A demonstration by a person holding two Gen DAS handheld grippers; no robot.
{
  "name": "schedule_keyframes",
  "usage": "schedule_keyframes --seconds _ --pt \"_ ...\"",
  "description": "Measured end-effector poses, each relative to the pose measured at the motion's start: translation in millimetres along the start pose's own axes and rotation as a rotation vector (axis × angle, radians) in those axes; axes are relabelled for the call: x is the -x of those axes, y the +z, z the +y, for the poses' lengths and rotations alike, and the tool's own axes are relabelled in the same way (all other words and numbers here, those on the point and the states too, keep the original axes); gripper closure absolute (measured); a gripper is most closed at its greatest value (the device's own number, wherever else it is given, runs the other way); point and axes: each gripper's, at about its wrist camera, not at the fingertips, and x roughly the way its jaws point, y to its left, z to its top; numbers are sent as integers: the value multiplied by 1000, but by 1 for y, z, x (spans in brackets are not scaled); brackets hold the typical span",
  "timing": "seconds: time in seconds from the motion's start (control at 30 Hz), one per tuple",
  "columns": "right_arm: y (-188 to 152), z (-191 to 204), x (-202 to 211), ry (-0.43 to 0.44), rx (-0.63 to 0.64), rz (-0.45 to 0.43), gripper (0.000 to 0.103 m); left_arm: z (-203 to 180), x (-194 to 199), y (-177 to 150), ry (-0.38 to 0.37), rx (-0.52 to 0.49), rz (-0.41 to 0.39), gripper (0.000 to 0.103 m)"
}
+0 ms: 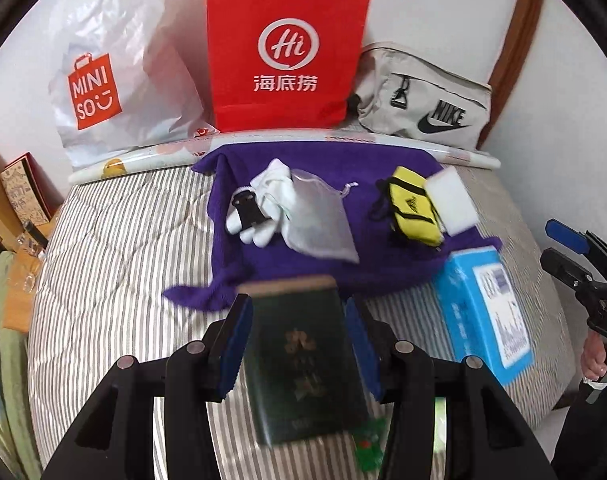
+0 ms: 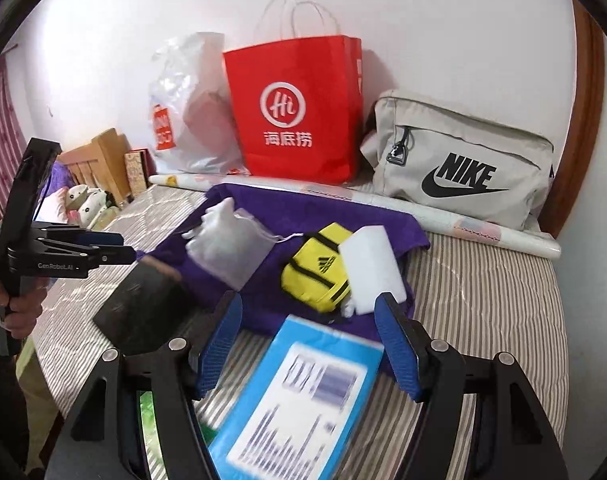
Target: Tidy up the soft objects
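Soft objects lie bunched on a crumpled purple cloth (image 1: 319,216) spread over the striped bed (image 1: 115,248), ahead of both grippers: white fabric gloves (image 1: 263,200) with a black clip, a translucent grey drawstring pouch (image 1: 319,220) lying over them, a small yellow zip pouch with black trim (image 1: 413,210) and a white foam block (image 1: 453,202) touching the pouch's right side.

The left gripper (image 1: 299,344) has its blue pads spread, with a dark green booklet with gold lettering (image 1: 303,360) between them. The pads sit just beside its edges, but the frame is blurred there, so whether they press on it or merely straddle it I cannot tell. In the right wrist view the booklet (image 2: 143,308) appears to rest flat on the bed, under the left gripper's tips.

The right gripper (image 2: 307,344) is wide open and holds nothing; a light blue flat box with a printed white label (image 2: 303,404) lies on the bed between and below its fingers, its far end reaching the cloth's near edge.

Beyond the cloth, against the wall, stand a white plastic shopping bag (image 1: 115,80), a red paper carrier bag (image 1: 283,52) and a beige fabric waist bag (image 2: 459,160), with a rolled white sheet (image 2: 423,208) along their base.

As for progress, the sorting looks barely begun: the soft things sit in one loose heap, none visibly put into a bag. The stiff booklet and box seem to need parting from them first.
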Motion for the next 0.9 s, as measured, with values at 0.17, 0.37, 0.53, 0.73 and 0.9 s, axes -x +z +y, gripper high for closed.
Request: schedule_keyframes --seconds 0.17,0.37,0.53,0.73,0.9 --pt "-18 12 28 18 6 -15 35 -17 20 -32 -13 -22 -7 50" --pt "-44 22 49 38 12 -15 34 -44 24 -81 -83 -48 29 50" --pt "-67 26 56 65 1 5 34 -68 6 -103 -134 -72 56 38" --pt "-91 26 57 81 -18 46 34 -82 -22 -108 -193 -55 91 34" --pt "-105 15 58 87 -55 66 34 -96 -45 -108 -203 -69 134 32"
